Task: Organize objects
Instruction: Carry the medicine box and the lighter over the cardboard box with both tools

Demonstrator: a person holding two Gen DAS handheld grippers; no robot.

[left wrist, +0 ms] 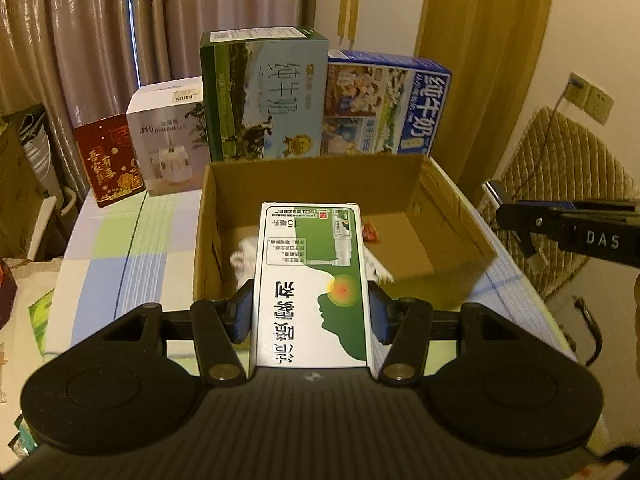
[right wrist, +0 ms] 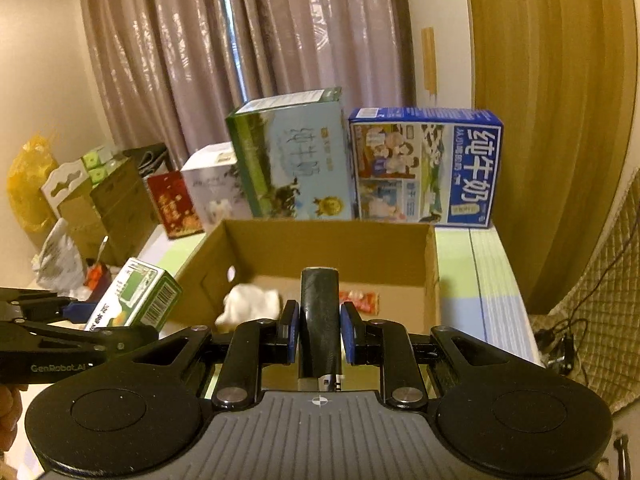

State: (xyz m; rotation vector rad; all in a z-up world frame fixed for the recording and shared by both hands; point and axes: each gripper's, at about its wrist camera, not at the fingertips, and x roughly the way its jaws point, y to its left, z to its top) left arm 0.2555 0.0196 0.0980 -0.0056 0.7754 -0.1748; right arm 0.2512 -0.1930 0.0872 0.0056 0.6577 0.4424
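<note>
My left gripper [left wrist: 311, 314] is shut on a white and green medicine box [left wrist: 312, 284], held over the near edge of an open cardboard box [left wrist: 448, 208]. Inside the cardboard box lie a white crumpled cloth [left wrist: 244, 258] and a small red packet [left wrist: 371, 233]. My right gripper [right wrist: 319, 330] is shut on a black cylindrical object [right wrist: 319, 316] above the near rim of the same cardboard box [right wrist: 430, 280]. From the right wrist view the medicine box [right wrist: 136, 298] and the left gripper [right wrist: 92, 320] show at left. The right gripper [left wrist: 568, 228] appears at the right edge of the left wrist view.
Behind the cardboard box stand a green milk carton box [left wrist: 264, 96], a blue milk box [left wrist: 388, 104], a white humidifier box [left wrist: 168, 136] and a red box [left wrist: 108, 160]. A checked cloth [left wrist: 120, 248] covers the table. A quilted chair [left wrist: 560, 184] is at right, stacked cartons [right wrist: 104, 208] at left.
</note>
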